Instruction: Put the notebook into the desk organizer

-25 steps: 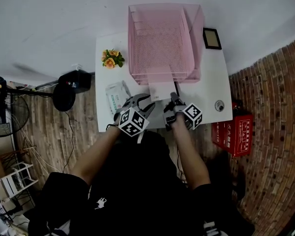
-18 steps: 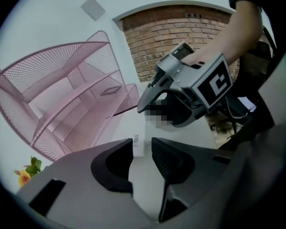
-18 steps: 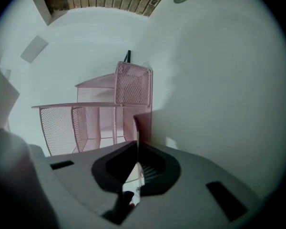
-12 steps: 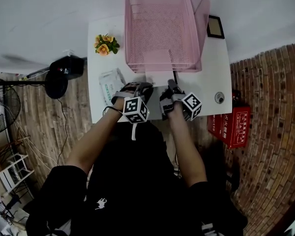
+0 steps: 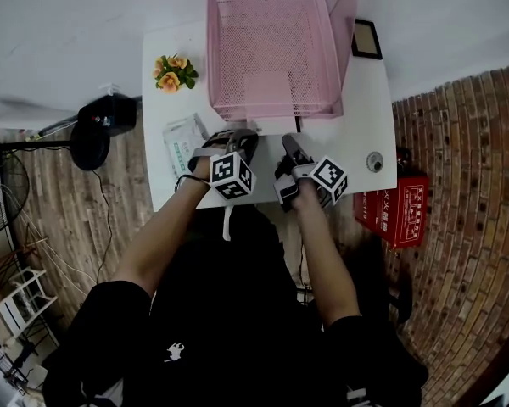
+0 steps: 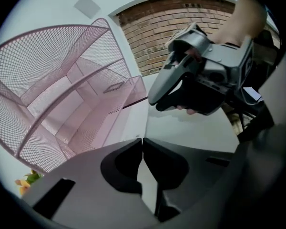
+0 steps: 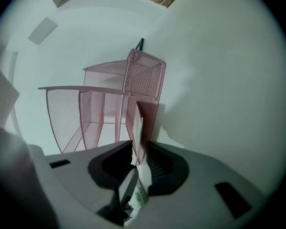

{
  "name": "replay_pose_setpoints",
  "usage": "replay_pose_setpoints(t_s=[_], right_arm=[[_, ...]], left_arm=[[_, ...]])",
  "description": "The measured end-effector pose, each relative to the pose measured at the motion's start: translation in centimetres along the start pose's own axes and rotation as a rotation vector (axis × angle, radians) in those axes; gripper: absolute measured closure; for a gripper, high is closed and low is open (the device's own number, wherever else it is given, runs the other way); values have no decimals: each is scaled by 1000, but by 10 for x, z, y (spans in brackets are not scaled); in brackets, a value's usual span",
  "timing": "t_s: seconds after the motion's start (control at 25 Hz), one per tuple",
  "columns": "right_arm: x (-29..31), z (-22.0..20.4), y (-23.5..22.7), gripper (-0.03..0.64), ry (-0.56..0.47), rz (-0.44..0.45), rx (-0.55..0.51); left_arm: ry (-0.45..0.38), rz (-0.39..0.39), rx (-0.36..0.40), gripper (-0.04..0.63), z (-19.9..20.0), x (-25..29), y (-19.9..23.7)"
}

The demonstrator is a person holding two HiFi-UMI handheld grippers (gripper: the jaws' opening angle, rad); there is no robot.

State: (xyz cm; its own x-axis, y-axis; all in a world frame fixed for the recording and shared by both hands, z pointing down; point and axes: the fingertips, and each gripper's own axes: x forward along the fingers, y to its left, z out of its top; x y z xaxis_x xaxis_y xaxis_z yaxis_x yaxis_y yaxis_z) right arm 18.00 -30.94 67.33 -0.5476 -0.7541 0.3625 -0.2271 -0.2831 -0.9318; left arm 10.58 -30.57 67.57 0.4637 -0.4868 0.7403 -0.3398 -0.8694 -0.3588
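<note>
The notebook (image 7: 138,125) is seen edge-on in the right gripper view, clamped between the jaws of the right gripper (image 7: 139,148). Its far end reaches the front of the pink mesh desk organizer (image 5: 343,49) and appears to be entering one of the lower tiers, though which tier cannot be told. In the head view the right gripper is held low over the white table (image 5: 356,138), just before the organizer's open front, and the notebook is largely hidden there by the gripper.

The jaws of the left gripper (image 6: 142,142) are closing and have all but met, with nothing between them (only bare table shows through the slit). That gripper is held just beside the right one, near the left part of the organizer's front, and the notebook is not touched by it.

The task is judged to be well along but not finished: the notebook is gripped and at the organizer, its leading edge at or just inside the opening. What is left is for it to be pushed fully onto the tier, kept level so that the mesh lip is not caught. The right jaws would then be opened and drawn clear.
</note>
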Motion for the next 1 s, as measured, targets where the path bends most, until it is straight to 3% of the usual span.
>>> replay_pose_setpoints(t_s=[0.2,0.32,0.56,1.0], right_arm=[[-20,-10,-5,545,34,-13,-100],[-27,-9,-5,586,29,-38,-193],[-29,-5,-4,615,35,-112,-390],[-33,-5,-10,615,26,-118,-411]], left_arm=[[7,47,29,583,3,11,6],[13,75,59,583,4,19,8],[49,124,49,581,-2,28,15],[101,239,30,577,-9,39,29]])
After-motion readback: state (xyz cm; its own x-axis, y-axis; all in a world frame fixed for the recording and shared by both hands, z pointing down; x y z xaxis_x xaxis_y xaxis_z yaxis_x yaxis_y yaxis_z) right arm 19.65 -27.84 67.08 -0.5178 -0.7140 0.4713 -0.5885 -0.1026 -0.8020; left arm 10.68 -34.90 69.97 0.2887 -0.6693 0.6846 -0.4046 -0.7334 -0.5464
